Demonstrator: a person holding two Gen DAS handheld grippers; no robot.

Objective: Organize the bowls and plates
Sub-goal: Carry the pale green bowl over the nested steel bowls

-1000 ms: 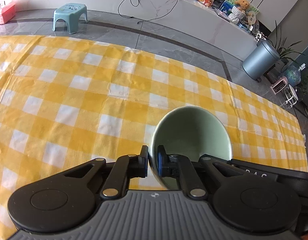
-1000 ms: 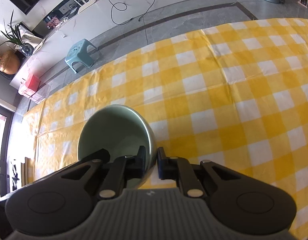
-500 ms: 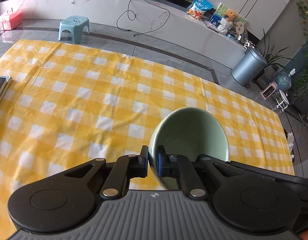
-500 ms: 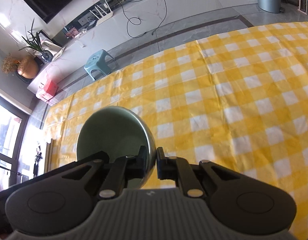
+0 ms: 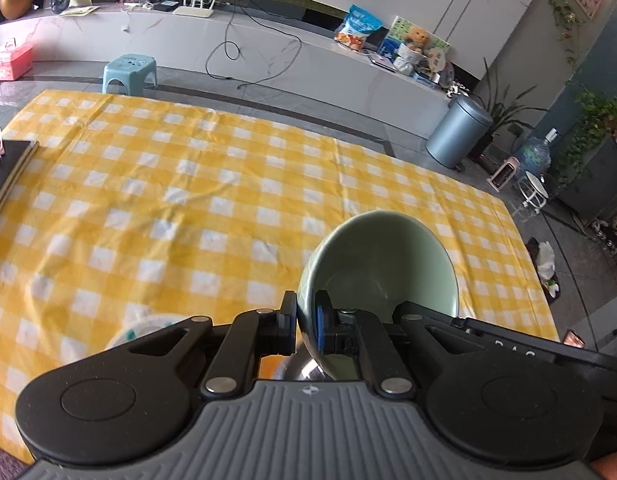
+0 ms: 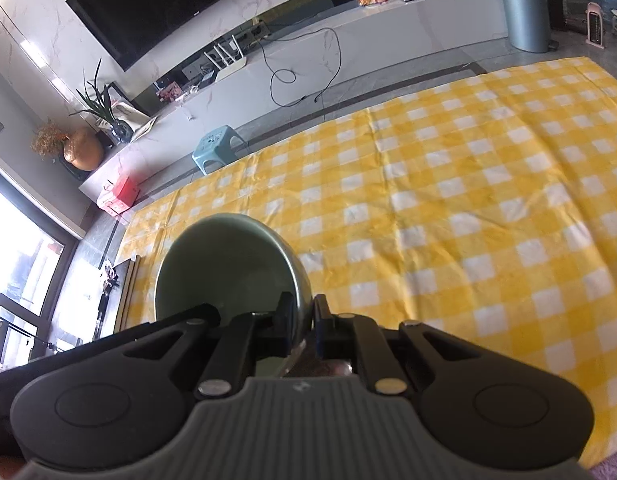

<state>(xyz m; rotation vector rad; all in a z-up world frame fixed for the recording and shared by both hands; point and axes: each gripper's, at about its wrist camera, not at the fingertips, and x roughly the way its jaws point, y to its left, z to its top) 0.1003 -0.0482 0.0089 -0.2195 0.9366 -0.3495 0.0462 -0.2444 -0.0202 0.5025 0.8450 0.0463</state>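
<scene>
Item: pale green bowl [image 5: 382, 264], one piece, empty (interior glazed, tilted on its side), held in the air above the yellow checked tablecloth [image 5: 188, 200]. Left gripper [image 5: 306, 320]: pads clamped on its left rim. Right gripper [image 6: 302, 320]: pads clamped on the opposite rim. Beyond the cloth: blue stool [image 5: 129, 72], grey bin [image 5: 456, 136]

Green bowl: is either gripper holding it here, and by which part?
Both. The left gripper and the right gripper each pinch the rim of the green bowl, on opposite sides, one finger inside and one outside.
</scene>
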